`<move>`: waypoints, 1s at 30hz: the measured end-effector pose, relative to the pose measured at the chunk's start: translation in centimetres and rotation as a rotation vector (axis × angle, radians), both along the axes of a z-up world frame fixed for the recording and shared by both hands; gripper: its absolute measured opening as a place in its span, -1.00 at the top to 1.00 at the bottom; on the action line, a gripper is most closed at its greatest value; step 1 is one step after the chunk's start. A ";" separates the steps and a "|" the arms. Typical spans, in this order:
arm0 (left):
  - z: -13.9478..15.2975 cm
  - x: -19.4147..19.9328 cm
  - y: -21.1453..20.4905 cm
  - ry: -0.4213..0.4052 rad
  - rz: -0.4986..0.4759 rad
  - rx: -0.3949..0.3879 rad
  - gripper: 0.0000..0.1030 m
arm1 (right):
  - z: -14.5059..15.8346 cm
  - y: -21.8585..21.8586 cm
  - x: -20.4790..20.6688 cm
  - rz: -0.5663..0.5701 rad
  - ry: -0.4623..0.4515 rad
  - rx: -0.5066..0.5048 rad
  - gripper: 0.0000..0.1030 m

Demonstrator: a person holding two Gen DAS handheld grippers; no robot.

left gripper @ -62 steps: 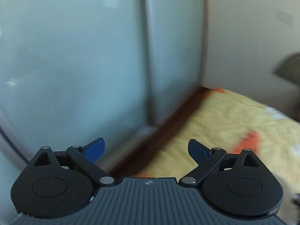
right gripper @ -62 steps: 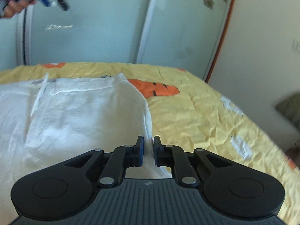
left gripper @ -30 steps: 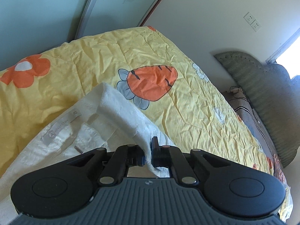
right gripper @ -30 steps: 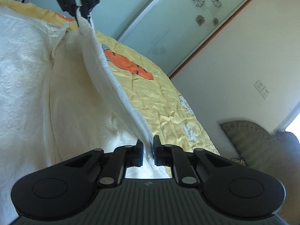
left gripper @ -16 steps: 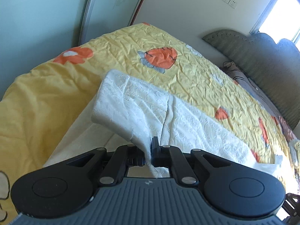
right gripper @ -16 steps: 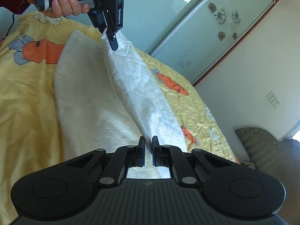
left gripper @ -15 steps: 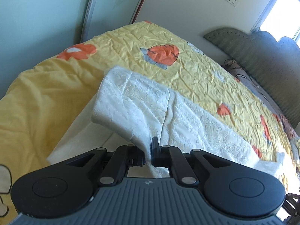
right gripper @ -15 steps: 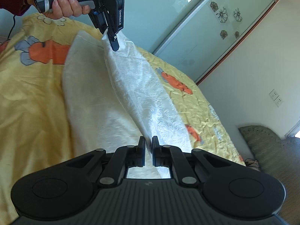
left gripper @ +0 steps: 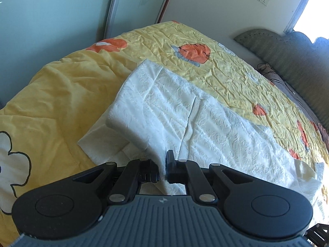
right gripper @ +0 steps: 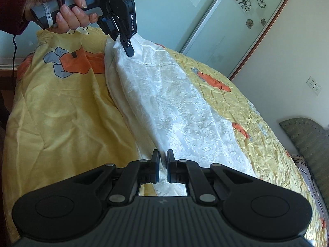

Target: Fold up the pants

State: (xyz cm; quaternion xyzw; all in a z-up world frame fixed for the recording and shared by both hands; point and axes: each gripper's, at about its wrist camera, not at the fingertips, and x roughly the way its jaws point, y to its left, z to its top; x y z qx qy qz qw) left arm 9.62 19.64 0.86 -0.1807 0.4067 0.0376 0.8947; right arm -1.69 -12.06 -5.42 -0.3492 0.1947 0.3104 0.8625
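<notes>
1. Yellow quilted bedspread (left gripper: 67, 94) printed with orange carrots and white flowers covers the bed under both grippers; pale green sliding glass doors (right gripper: 185, 10) and a cream wall stand behind it.
2. Left gripper (left gripper: 162, 169) has its black fingers pinched together on a fold of the white embossed fabric pants (left gripper: 174, 111), the cloth rising between the pads.
3. From that pinch the pants spread away across the bedspread: a doubled-over layer lies just ahead, and a longer stretch runs off to the right toward the grey-green padded headboard (left gripper: 292, 51).
4. Right gripper (right gripper: 163, 168) is likewise clamped on the pants (right gripper: 176, 111), with white cloth caught between its closed pads.
5. From the right gripper the fabric runs up and away as a taut, lifted band to the left gripper (right gripper: 128, 47), which nips the far end from above.
6. A bare hand (right gripper: 65, 8) with a dark red sleeve holds the grey handle of that left gripper.
7. Pants lie folded lengthwise, the lower layer showing as a narrow cream edge along the left side of the band, resting on the bedspread (right gripper: 61, 123).
8. Black flower decals (right gripper: 244, 2) mark the glass door; a white wall socket (right gripper: 313, 84) sits on the wall at the right.
</notes>
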 end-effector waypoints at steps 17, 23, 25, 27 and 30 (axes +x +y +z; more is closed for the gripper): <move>1.5 -1.4 -1.1 0.070 -0.021 0.121 0.33 | 1.1 -2.6 -1.1 -0.071 0.081 0.217 0.80; 4.3 -2.6 -1.7 0.035 -0.064 0.194 0.33 | 4.0 -11.7 -1.5 -0.374 0.037 0.437 0.80; 5.2 -2.4 -3.3 0.009 -0.127 0.195 0.33 | 3.5 -15.1 -1.4 -0.534 0.035 0.449 0.80; 6.0 -2.2 -6.2 -0.039 -0.237 0.206 0.32 | 3.0 -19.1 -1.7 -0.686 0.047 0.495 0.79; 6.5 -2.0 -11.7 -0.098 -0.435 0.228 0.28 | 2.6 -25.8 -2.6 -0.877 0.050 0.610 0.79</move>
